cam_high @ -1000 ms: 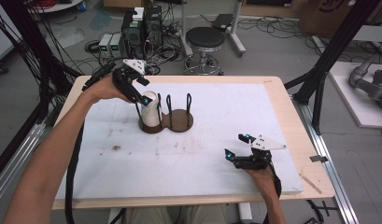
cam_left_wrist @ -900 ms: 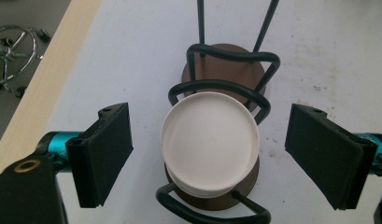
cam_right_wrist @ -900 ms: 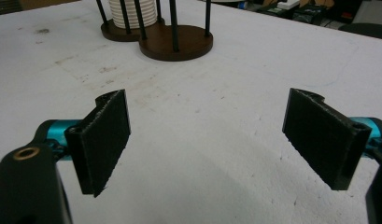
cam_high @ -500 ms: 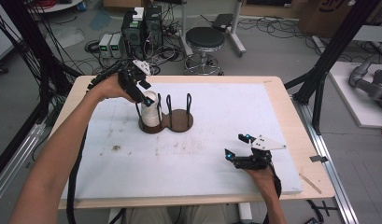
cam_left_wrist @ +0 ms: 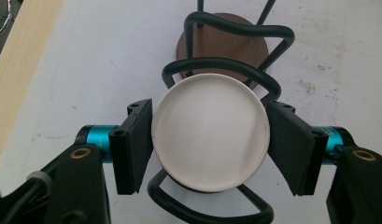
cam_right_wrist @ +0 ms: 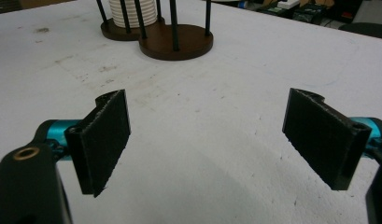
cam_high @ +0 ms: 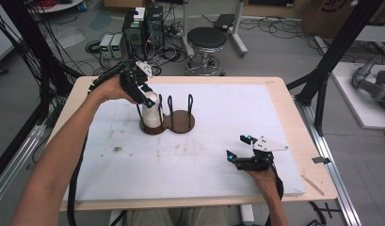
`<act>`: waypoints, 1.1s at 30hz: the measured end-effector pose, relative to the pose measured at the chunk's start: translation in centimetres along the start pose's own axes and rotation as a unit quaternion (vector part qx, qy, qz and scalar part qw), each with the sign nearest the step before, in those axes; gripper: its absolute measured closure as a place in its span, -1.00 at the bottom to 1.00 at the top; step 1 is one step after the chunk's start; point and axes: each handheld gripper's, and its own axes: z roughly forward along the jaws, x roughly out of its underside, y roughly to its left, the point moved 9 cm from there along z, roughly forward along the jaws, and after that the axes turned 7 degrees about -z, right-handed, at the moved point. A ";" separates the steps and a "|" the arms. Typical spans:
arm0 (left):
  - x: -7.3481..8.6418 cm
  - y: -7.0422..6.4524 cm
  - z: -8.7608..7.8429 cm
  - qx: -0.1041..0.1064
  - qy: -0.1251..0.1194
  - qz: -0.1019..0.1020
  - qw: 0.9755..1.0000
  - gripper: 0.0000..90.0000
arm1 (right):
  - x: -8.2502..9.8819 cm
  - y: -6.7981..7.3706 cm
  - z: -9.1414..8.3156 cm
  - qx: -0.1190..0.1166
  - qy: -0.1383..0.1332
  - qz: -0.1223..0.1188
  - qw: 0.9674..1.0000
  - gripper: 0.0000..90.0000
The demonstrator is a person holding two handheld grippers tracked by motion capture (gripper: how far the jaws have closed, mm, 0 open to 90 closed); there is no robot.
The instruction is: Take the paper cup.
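A white round stack [cam_high: 151, 113] stands in the left half of a black wire holder on a brown double base [cam_high: 183, 123], at the mat's far left. My left gripper [cam_high: 150, 100] comes down on it from above. In the left gripper view both pads [cam_left_wrist: 135, 144] touch the rim of the stack's top disc [cam_left_wrist: 209, 116]; the jaws have just been closing on it. My right gripper [cam_high: 237, 147] rests low near the front right of the mat. Its jaws stand wide apart in the right gripper view [cam_right_wrist: 207, 140], with bare mat between them. The holder [cam_right_wrist: 179, 46] and stack [cam_right_wrist: 132, 11] lie far ahead.
A white mat [cam_high: 218, 108] covers most of the wooden table [cam_high: 298, 141]. The holder's right half has no stack in it. Behind the table are a black stool [cam_high: 206, 40], electronics boxes [cam_high: 143, 28] and cables. Black frame posts stand at both sides.
The left gripper's jaws have closed in on the top of the white stack, and the hand has shifted slightly. The right gripper has not moved.
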 end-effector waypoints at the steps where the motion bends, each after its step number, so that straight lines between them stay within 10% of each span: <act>1: 0.0 0.0 0.0 -0.001 0.001 -0.001 1.000 -0.22 | 0.0 0.0 0.0 0.000 0.000 0.000 1.000 -0.66; 19: -0.3 0.0 -1.1 -0.005 -0.001 -0.011 1.000 -0.21 | 0.0 0.1 0.0 -0.001 0.002 0.000 1.000 -0.66; 33: -2.4 -0.1 -6.5 -0.021 -0.028 -0.012 0.999 -0.20 | 0.0 0.1 0.1 0.001 0.003 -0.001 1.000 -0.66</act>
